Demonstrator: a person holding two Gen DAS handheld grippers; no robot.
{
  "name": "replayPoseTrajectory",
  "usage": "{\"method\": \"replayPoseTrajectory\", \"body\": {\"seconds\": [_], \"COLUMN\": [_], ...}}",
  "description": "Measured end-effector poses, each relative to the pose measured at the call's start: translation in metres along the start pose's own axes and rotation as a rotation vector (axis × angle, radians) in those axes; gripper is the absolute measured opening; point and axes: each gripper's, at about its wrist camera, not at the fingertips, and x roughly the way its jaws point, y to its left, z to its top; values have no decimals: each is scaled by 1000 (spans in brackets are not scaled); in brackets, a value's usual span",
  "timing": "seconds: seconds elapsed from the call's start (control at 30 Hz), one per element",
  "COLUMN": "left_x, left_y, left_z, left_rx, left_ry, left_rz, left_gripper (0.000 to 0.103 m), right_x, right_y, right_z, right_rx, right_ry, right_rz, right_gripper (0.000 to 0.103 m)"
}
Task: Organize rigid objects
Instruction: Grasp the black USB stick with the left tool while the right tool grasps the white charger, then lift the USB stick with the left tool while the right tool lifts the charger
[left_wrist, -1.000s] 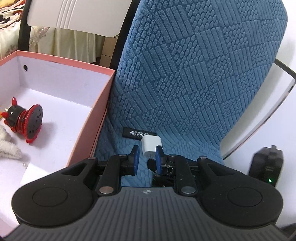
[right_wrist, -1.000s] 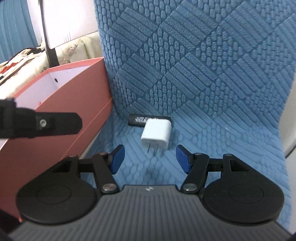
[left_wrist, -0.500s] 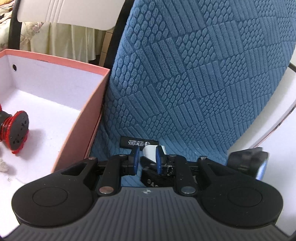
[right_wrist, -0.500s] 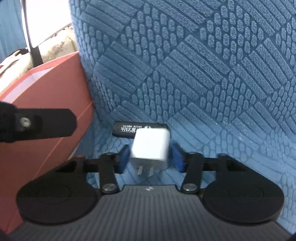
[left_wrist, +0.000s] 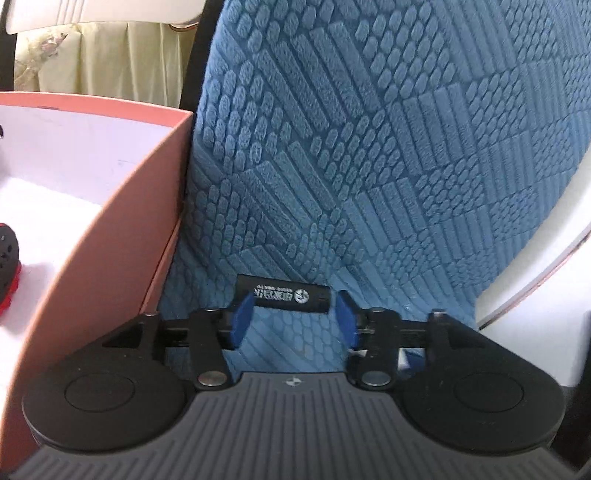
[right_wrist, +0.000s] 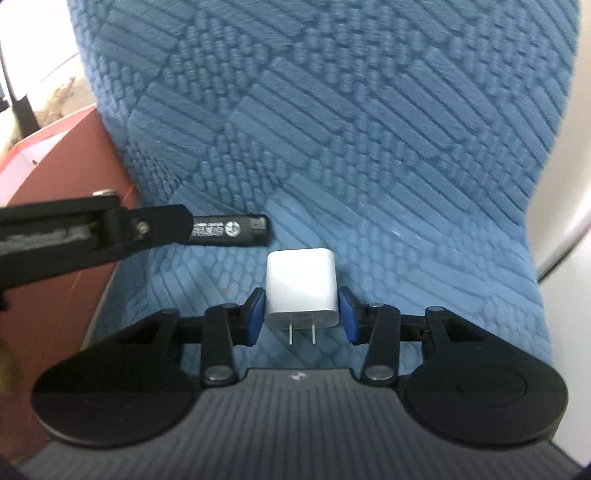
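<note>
Gripping now: right gripper (right_wrist: 301, 319) has its pads against both sides of the white charger (right_wrist: 301, 290), prongs toward the camera, over the blue chair (right_wrist: 369, 147).
Left gripper: left gripper (left_wrist: 291, 319) spread wide, the black stick (left_wrist: 284, 294) lying crosswise just ahead between the fingertips.
Risk, charger: only its near end sits between the pads; it could pivot or slip out.
Risk, stick: fingertips at its ends may nudge it along the fabric.
Box: pink box (left_wrist: 122, 221) left of the left gripper, the likely destination.
Writing: white print and a round logo on the stick, unreadable.
</note>
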Motion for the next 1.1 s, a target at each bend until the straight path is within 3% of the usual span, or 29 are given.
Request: {"method": "replayPoseTrajectory", "body": {"seconds": [0.13,0.2,0.23,0.37,0.47,0.67,0.9,1.03,1.1], "left_x": [21,31,35,50,61,83,99,100,92], "left_y": [-1,-1,-1,-8,-14,-16,-16,-11,-12], "left_z": [0,0,1,0,-2,-7,-16,-2,9], "left_rx": [23,26,27,75,118,88,113,101,93], "left_ry": [24,28,22,20,25,34,10,15,11], "left_rz": [18,32,37,44,83,144,158,166,168], "left_gripper": [64,77,79,86,86,88,89,85,75], "right_x": [-16,-18,-18,-23,-23,-6,-5,-5,-6], "right_y": [-22,-32,-36,-31,-28,-22,-21,-21,-22], "right_z": [-7,-9,-9,-13,-12,-7,-8,-9,-8], "right_rx": [58,94,102,84,82,88,93,91,95], "right_ry": [36,44,47,46,48,56,58,55,55], "right_rz": [-1,2,3,6,5,6,3,0,1], "right_gripper": [46,45,45,46,45,45,45,45,45]}}
